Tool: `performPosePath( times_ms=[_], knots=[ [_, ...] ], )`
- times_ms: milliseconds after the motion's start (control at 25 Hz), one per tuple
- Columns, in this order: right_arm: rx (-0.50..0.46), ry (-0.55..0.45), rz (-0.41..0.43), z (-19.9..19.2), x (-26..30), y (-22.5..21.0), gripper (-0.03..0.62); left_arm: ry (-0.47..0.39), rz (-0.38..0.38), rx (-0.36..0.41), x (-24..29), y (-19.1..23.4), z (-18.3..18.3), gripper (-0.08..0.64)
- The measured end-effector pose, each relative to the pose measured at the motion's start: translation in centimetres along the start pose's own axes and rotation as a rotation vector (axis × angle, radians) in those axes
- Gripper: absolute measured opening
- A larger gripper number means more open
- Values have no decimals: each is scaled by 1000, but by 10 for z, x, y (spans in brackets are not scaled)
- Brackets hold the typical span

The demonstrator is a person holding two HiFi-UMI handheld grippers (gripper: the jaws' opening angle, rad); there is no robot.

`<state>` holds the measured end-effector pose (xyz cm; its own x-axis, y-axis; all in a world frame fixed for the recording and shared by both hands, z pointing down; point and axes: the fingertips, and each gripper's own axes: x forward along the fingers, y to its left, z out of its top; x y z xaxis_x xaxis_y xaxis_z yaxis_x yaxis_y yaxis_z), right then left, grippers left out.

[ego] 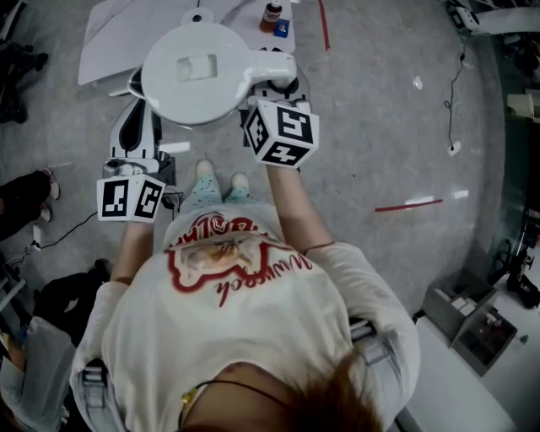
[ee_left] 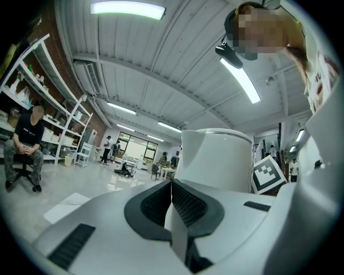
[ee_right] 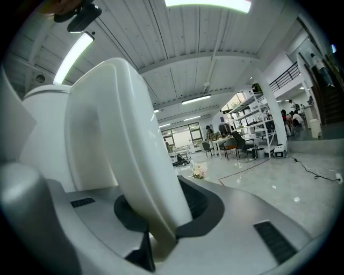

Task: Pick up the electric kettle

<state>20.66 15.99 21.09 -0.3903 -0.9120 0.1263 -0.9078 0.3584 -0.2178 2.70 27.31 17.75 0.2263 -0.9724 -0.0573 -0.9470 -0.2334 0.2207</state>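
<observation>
The white electric kettle (ego: 198, 72) hangs in the air in front of me, its round lid facing up. My right gripper (ego: 274, 82) is shut on the kettle's curved white handle (ee_right: 123, 156), which fills the space between the dark pads (ee_right: 201, 207). My left gripper (ego: 137, 91) reaches the kettle's left side. In the left gripper view its pads (ee_left: 188, 207) are shut on a thin white edge (ee_left: 178, 231) below the kettle body (ee_left: 215, 158); which part of the kettle that is, I cannot tell.
Grey floor lies below, with a white sheet (ego: 126, 34), a small bottle (ego: 272, 13) and a blue box (ego: 282, 28) ahead. Red tape (ego: 408, 204) and a black cable (ego: 456, 93) lie to the right. A seated person (ee_left: 24, 145) and shelves (ee_left: 32, 91) stand to the left.
</observation>
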Motion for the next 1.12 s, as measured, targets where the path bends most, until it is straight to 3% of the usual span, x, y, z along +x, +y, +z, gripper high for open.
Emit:
performPosePath(
  times_ms=[360,640,1120],
  knots=[
    [-37,-10,22,11,-33,-1,69,-10,10,14,-27,-27,4,12],
    [-19,-29,23,6,-45,27,69,-9,-30,47,-54,-15,13,12],
    [6,-12,-3,-9,-47,27,67,-27,-30,17,-56,-10,11,12]
  ],
)
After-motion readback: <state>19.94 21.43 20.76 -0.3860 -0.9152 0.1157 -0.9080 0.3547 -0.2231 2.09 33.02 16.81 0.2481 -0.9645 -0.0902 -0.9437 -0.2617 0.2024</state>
